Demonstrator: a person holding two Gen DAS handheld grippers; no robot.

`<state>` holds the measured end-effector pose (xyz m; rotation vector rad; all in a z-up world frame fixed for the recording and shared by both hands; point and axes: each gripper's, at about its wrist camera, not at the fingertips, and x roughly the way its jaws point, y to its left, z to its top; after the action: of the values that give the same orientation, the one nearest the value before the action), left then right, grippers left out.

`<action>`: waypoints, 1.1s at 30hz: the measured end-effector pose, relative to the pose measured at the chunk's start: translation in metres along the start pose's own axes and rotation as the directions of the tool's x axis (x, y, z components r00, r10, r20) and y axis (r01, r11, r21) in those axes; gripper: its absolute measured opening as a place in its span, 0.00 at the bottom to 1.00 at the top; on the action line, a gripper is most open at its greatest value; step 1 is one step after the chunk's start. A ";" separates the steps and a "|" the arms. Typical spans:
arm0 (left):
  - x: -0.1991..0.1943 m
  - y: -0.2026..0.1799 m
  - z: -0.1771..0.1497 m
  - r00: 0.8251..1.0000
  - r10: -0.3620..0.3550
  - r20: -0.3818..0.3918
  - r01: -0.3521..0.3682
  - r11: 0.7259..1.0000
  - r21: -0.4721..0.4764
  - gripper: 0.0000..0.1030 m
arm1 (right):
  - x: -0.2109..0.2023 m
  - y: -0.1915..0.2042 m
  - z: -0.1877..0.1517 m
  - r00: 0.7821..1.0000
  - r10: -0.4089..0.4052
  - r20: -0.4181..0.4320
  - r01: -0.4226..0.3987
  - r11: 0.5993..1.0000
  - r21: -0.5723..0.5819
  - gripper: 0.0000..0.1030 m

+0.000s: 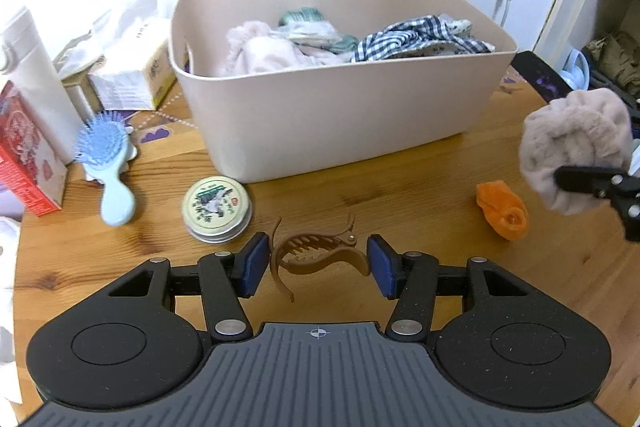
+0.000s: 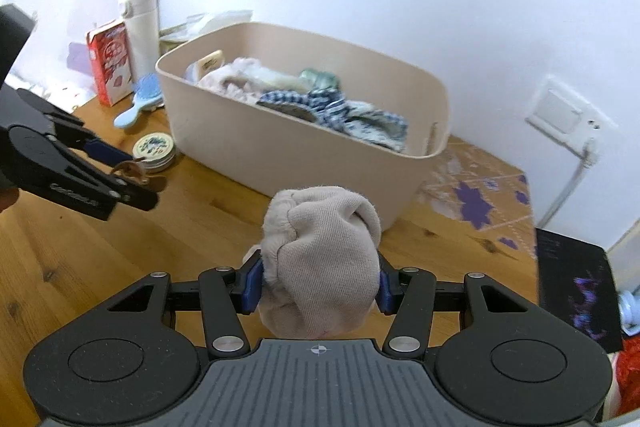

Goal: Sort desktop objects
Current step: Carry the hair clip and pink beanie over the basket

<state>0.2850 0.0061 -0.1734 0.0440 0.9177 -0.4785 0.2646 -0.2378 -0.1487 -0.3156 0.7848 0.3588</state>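
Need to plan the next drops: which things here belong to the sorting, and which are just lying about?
In play: brown plastic claw clip, left gripper; beige fuzzy sock bundle, right gripper; beige plastic bin.
Lying about: round tin, blue hairbrush, orange sock.

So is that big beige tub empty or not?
Not empty: the tub holds a heap of soft cloth items, including a blue checked cloth.

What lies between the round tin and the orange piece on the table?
In the left wrist view, the hair clip lies between the tin and the orange piece.
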 end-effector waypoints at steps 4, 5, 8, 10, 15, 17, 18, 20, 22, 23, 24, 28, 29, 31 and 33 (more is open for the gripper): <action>-0.011 0.009 0.000 1.000 -0.001 0.019 0.001 1.000 -0.010 0.53 | -0.015 -0.005 0.000 0.999 -0.028 0.022 0.028 1.000 0.012 0.48; -0.014 0.010 -0.001 1.000 0.001 0.025 -0.001 1.000 -0.014 0.53 | -0.019 -0.007 -0.001 0.999 -0.034 0.027 0.034 0.999 0.012 0.48; -0.024 0.013 0.002 0.999 -0.001 0.051 0.002 0.999 -0.034 0.53 | -0.028 -0.011 0.001 0.998 -0.053 0.043 0.052 0.999 0.010 0.48; -0.028 0.015 0.006 0.998 -0.004 0.058 0.006 0.999 -0.034 0.53 | -0.033 -0.013 0.003 0.996 -0.062 0.056 0.062 0.998 0.009 0.48; -0.036 0.020 0.017 0.997 0.004 0.078 -0.002 1.000 -0.025 0.53 | -0.041 -0.014 0.011 0.992 -0.085 0.093 0.085 0.996 0.003 0.48; -0.039 0.021 0.021 0.996 0.007 0.088 -0.005 1.000 -0.025 0.53 | -0.042 -0.015 0.014 0.991 -0.089 0.102 0.090 0.996 -0.005 0.48; -0.041 0.022 0.024 0.995 0.008 0.096 -0.006 1.000 -0.022 0.53 | -0.043 -0.015 0.016 0.990 -0.090 0.106 0.091 0.996 -0.007 0.48; -0.045 0.024 0.029 0.994 0.010 0.110 -0.008 1.000 -0.014 0.53 | -0.044 -0.016 0.020 0.989 -0.095 0.117 0.096 0.995 -0.007 0.48; -0.050 0.025 0.035 0.992 0.013 0.128 -0.012 1.000 -0.008 0.53 | -0.046 -0.018 0.024 0.986 -0.103 0.129 0.105 0.994 -0.010 0.48; -0.051 0.026 0.038 0.991 0.015 0.135 -0.014 1.000 -0.006 0.53 | -0.047 -0.019 0.026 0.985 -0.107 0.135 0.109 0.994 -0.010 0.48; -0.053 0.027 0.041 0.990 0.016 0.144 -0.015 1.000 -0.004 0.53 | -0.048 -0.020 0.028 0.984 -0.111 0.141 0.113 0.994 -0.008 0.48; -0.060 0.030 0.056 0.984 0.022 0.179 -0.024 1.000 0.005 0.53 | -0.049 -0.025 0.038 0.978 -0.127 0.164 0.130 0.992 -0.003 0.48; -0.061 0.030 0.059 0.982 0.023 0.186 -0.024 1.000 0.006 0.53 | -0.049 -0.025 0.041 0.977 -0.130 0.169 0.133 0.991 -0.004 0.48; -0.063 0.031 0.067 0.979 0.025 0.202 -0.028 1.000 0.011 0.53 | -0.049 -0.026 0.046 0.974 -0.136 0.179 0.139 0.990 -0.007 0.48; -0.063 0.030 0.076 0.975 0.030 0.220 -0.036 0.999 0.025 0.53 | -0.049 -0.026 0.051 0.972 -0.138 0.188 0.143 0.990 -0.010 0.48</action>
<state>0.3219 0.0385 -0.0830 0.0316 0.6919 -0.4560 0.2758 -0.2496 -0.0754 -0.3524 0.5708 0.2604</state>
